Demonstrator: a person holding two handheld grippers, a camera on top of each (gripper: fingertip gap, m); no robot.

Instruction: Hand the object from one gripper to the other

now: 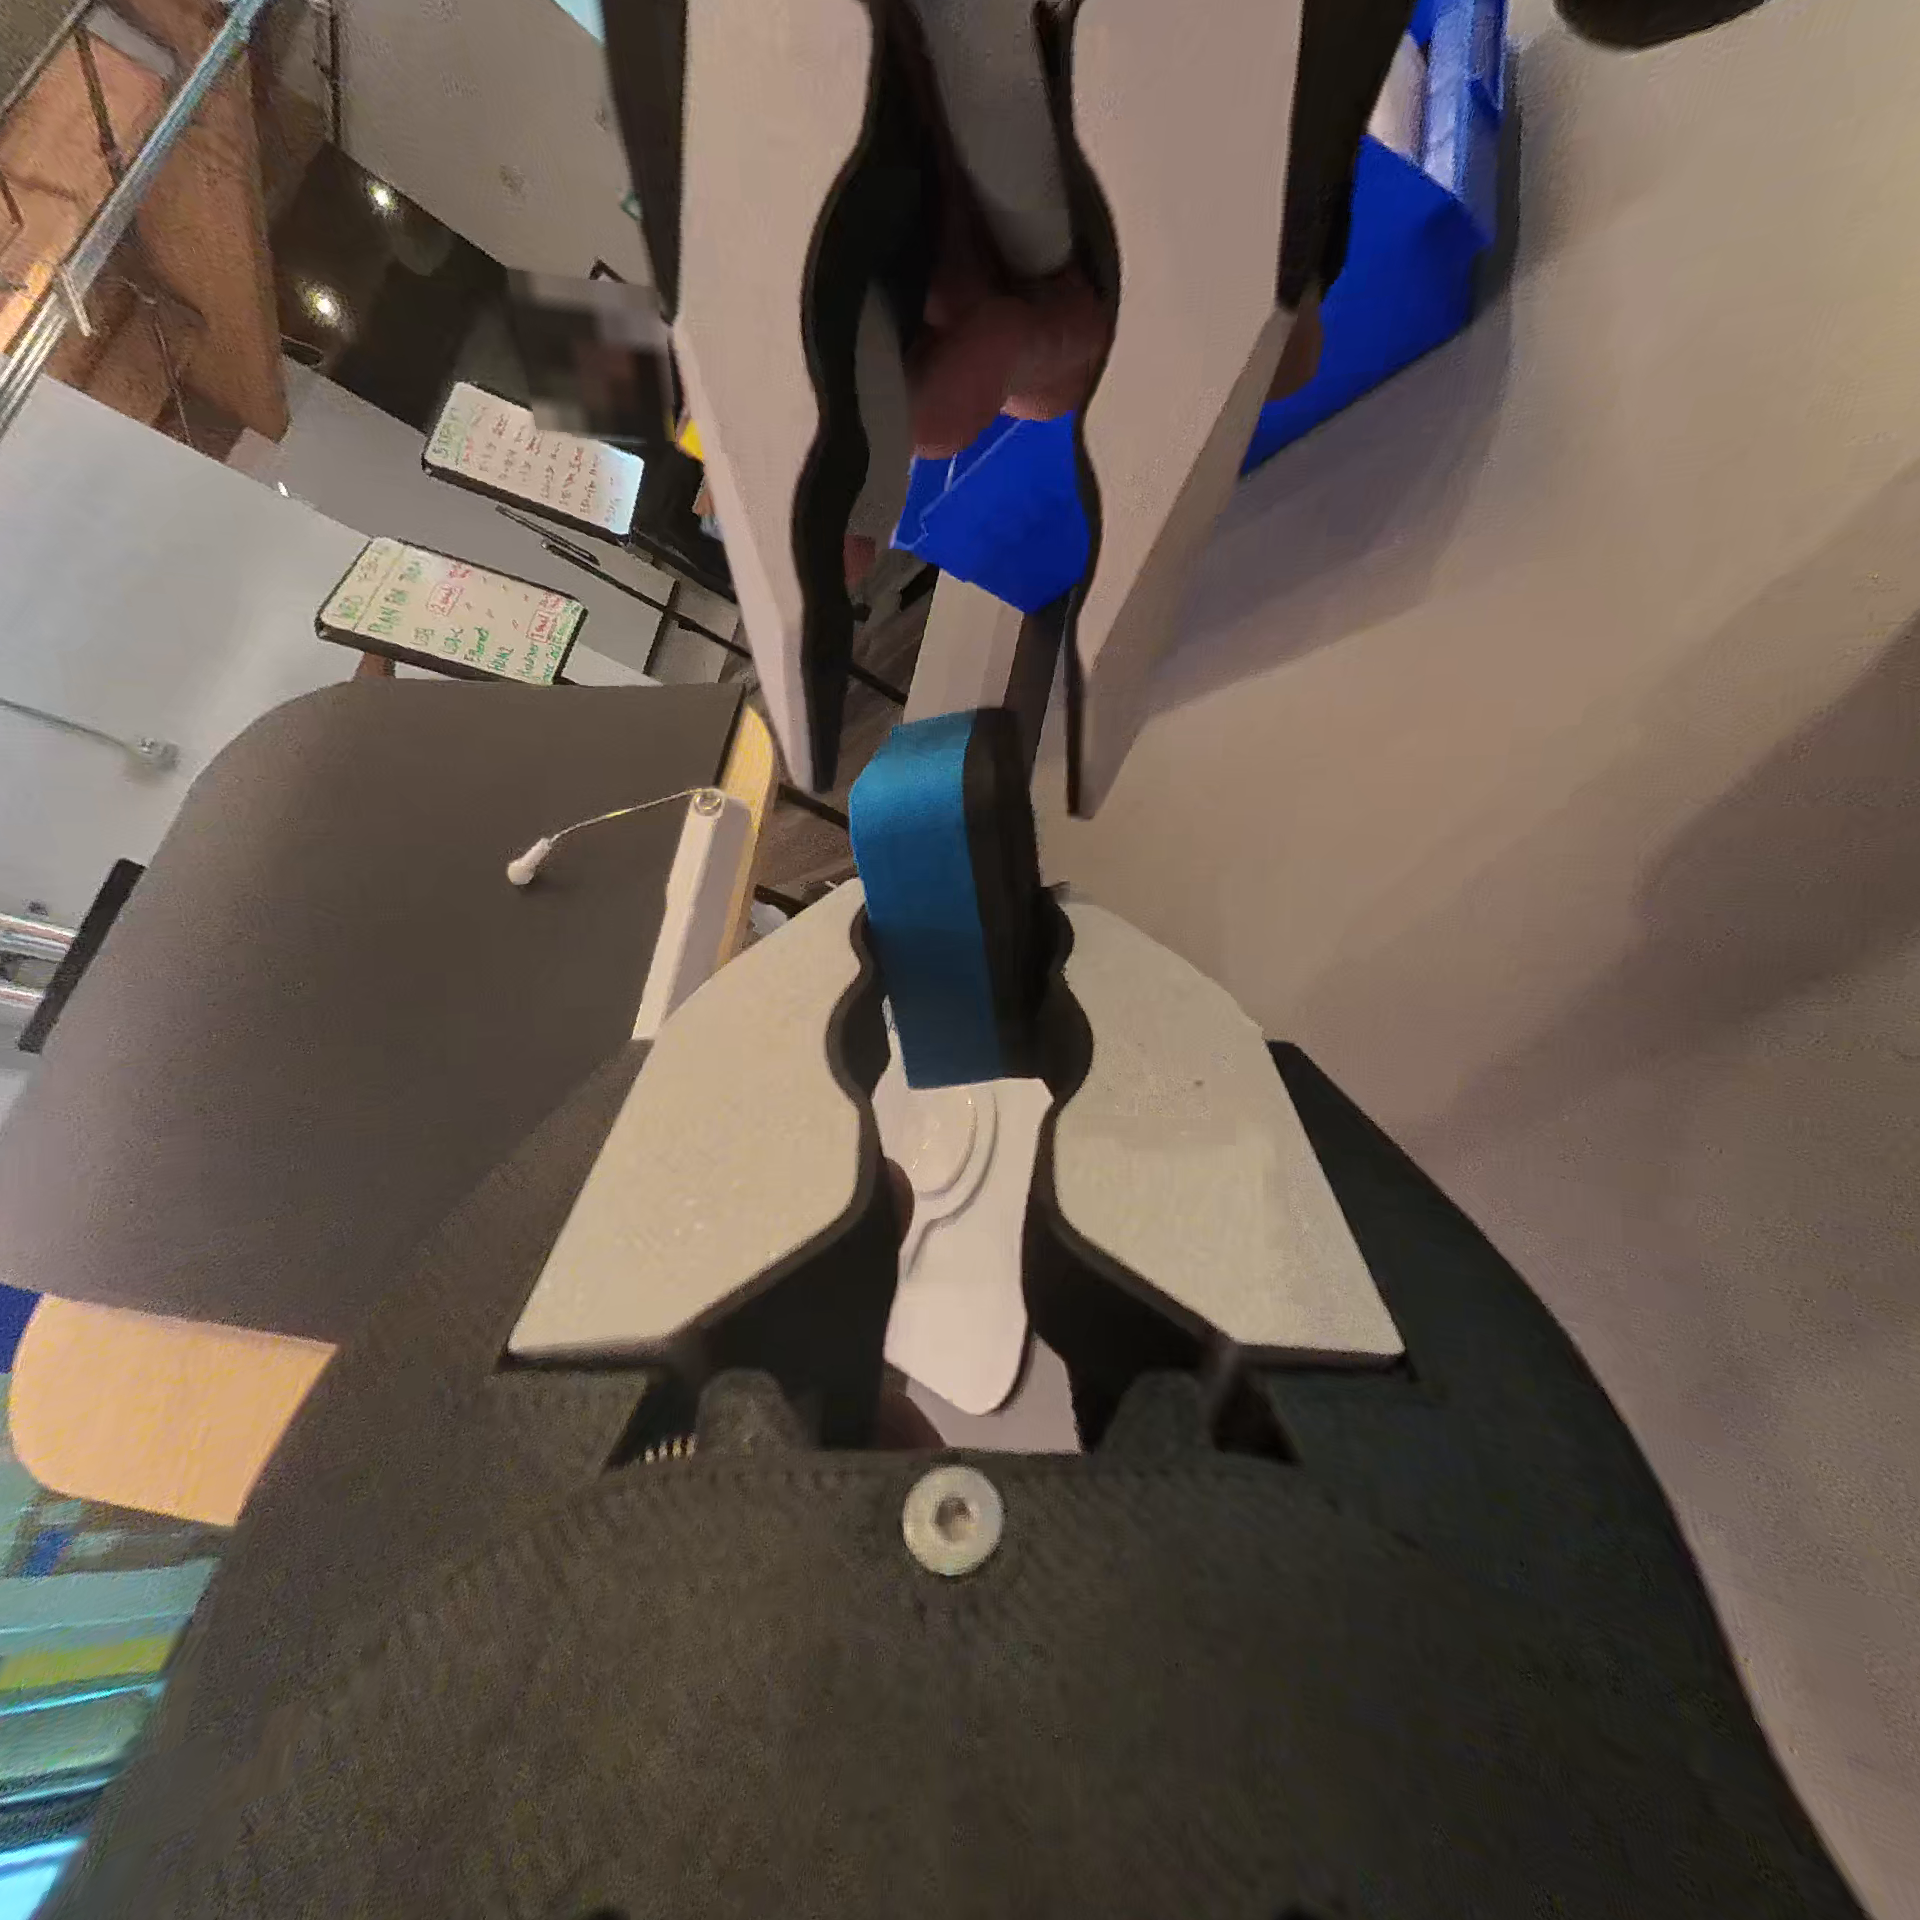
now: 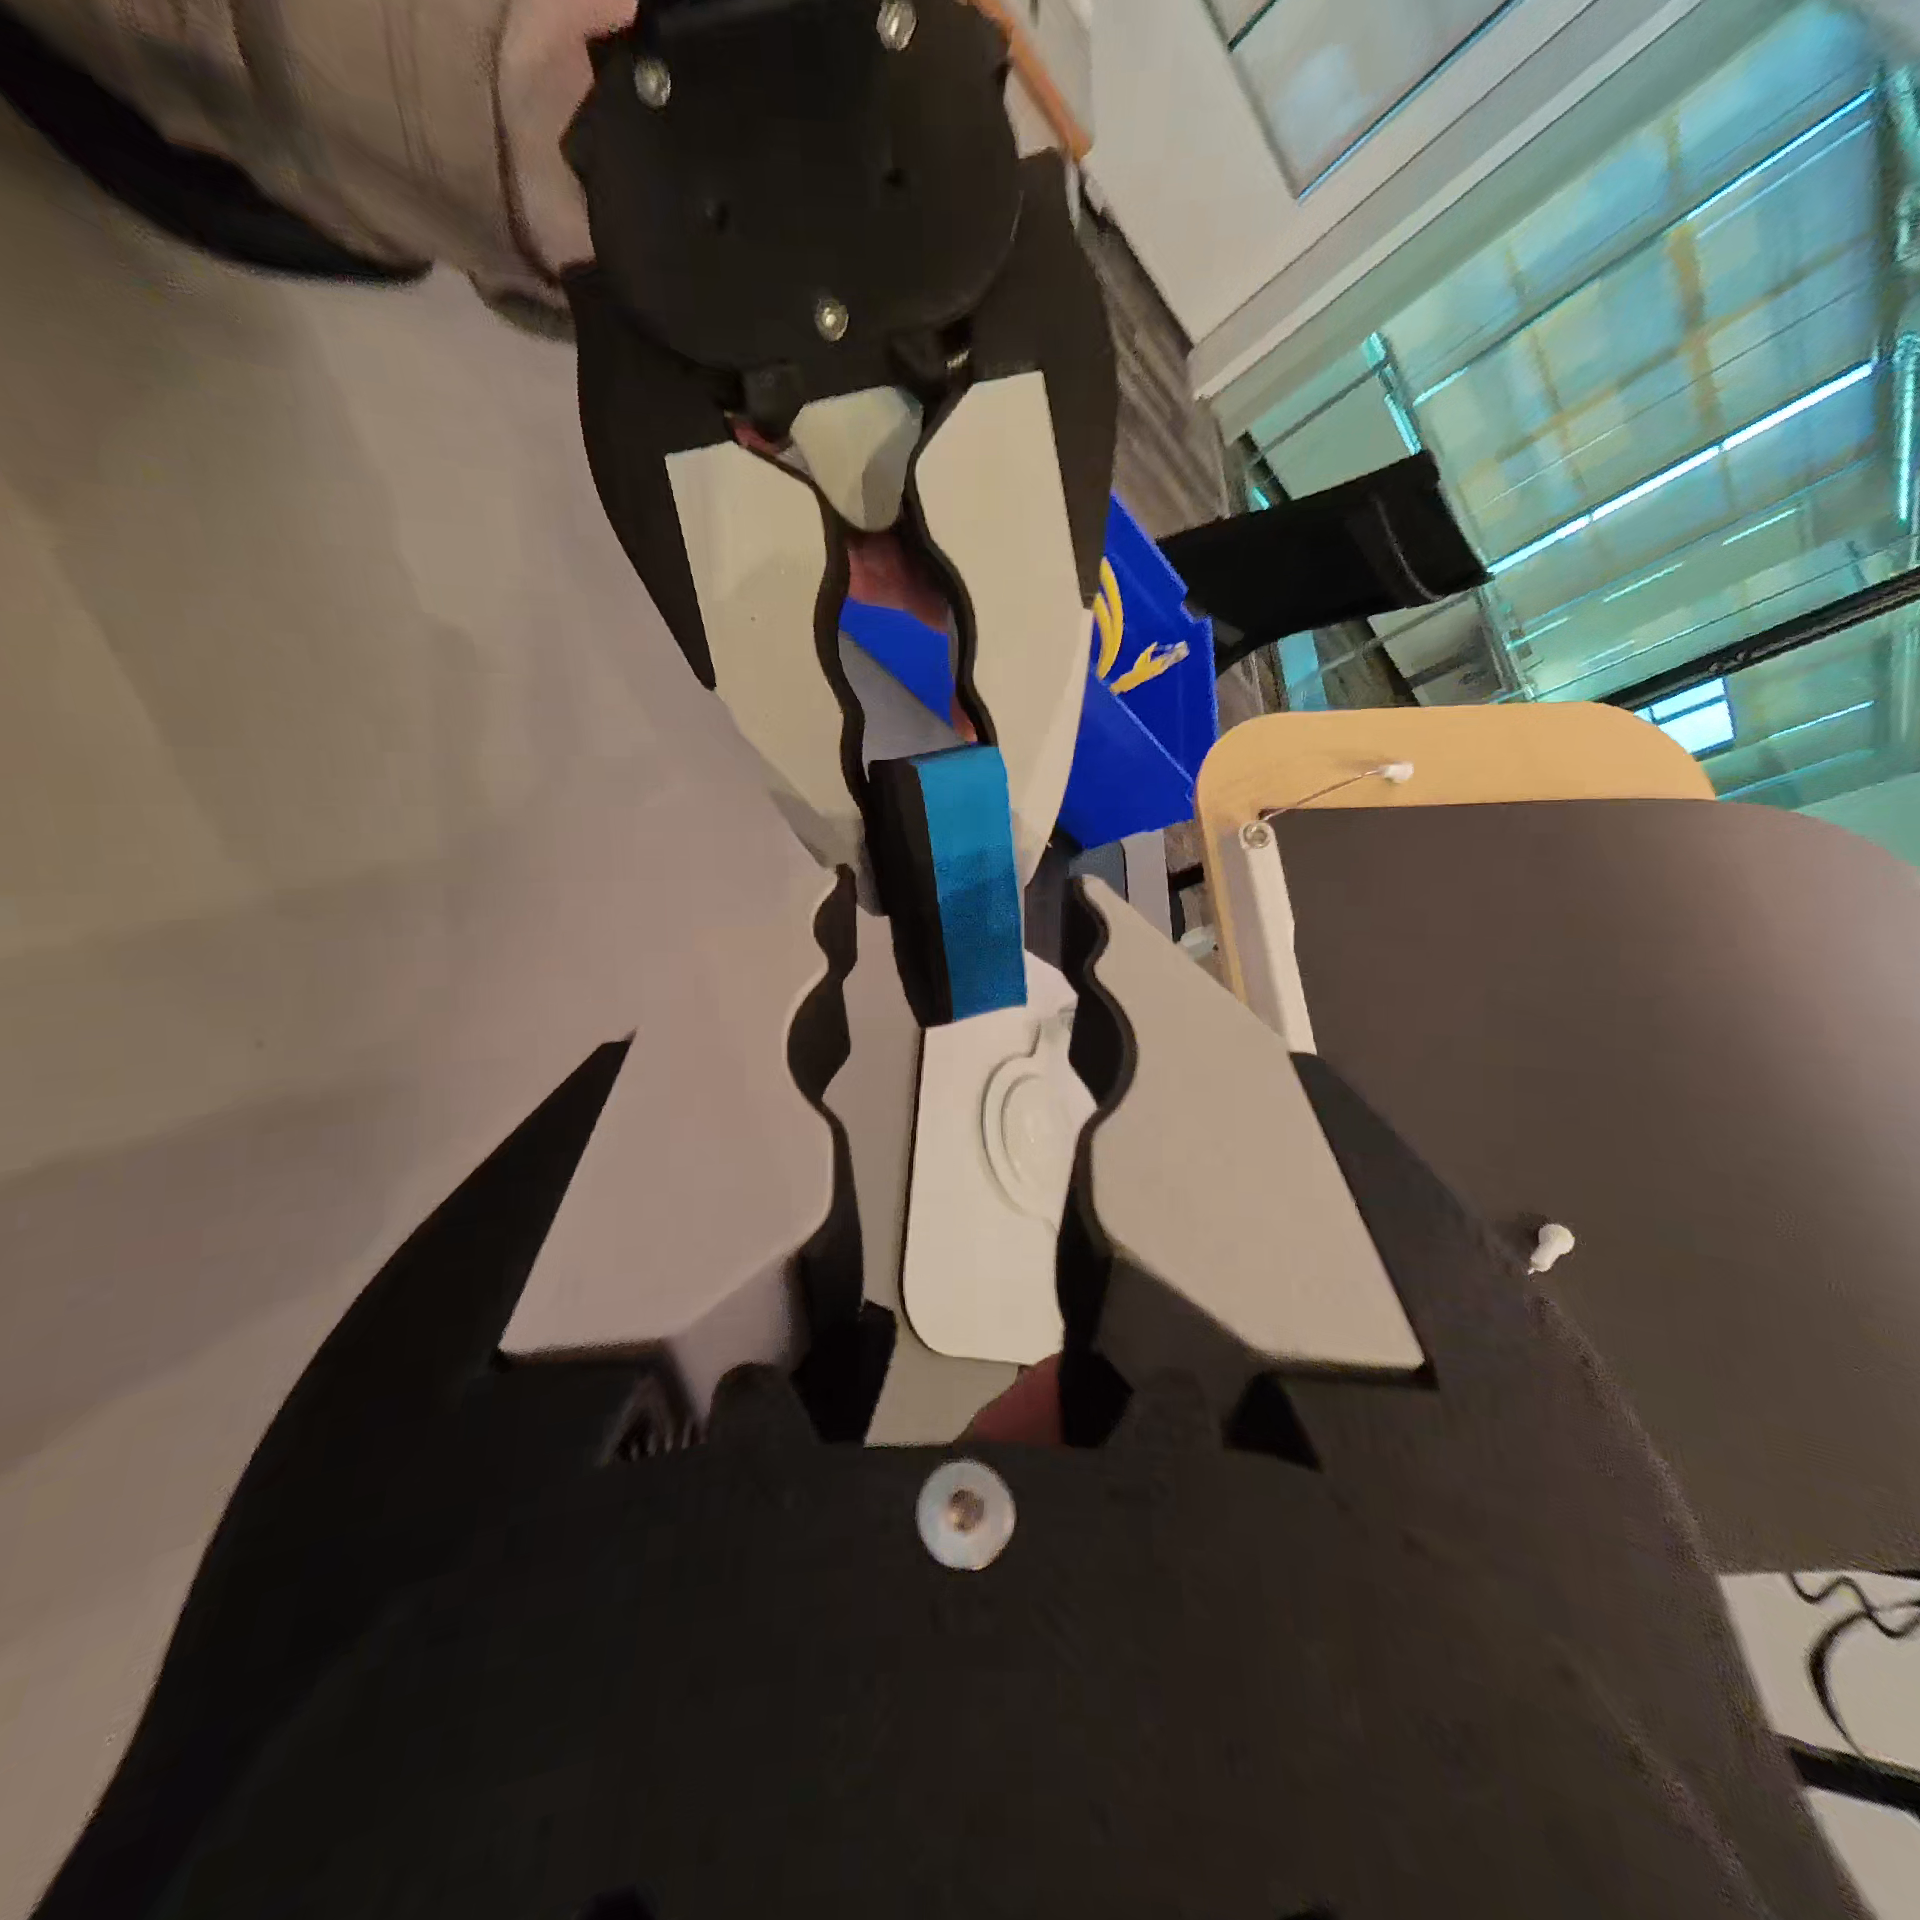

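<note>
The object is a black foam block with a blue taped face (image 1: pixel 914 883), held upright in the air. My left gripper (image 1: pixel 961 930) is shut on its lower end in the left wrist view. My right gripper (image 1: pixel 951 790) reaches in from the top of that view with its fingers apart on either side of the block's other end. In the right wrist view the block (image 2: pixel 971 894) stands between the spread fingers of my right gripper (image 2: pixel 961 888). I cannot tell whether they touch it. My left gripper (image 2: pixel 935 868) clamps it from above.
A blue bin (image 1: pixel 1382 312) sits behind the grippers, also in the right wrist view (image 2: pixel 1143 707). A black-topped table with a wooden edge (image 2: pixel 1558 1039) is to one side. Whiteboards on stands (image 1: pixel 447 623) are farther off. A person's sleeve (image 2: pixel 312 156) is behind the left gripper. Less than 4 cm separates the two grippers' tips.
</note>
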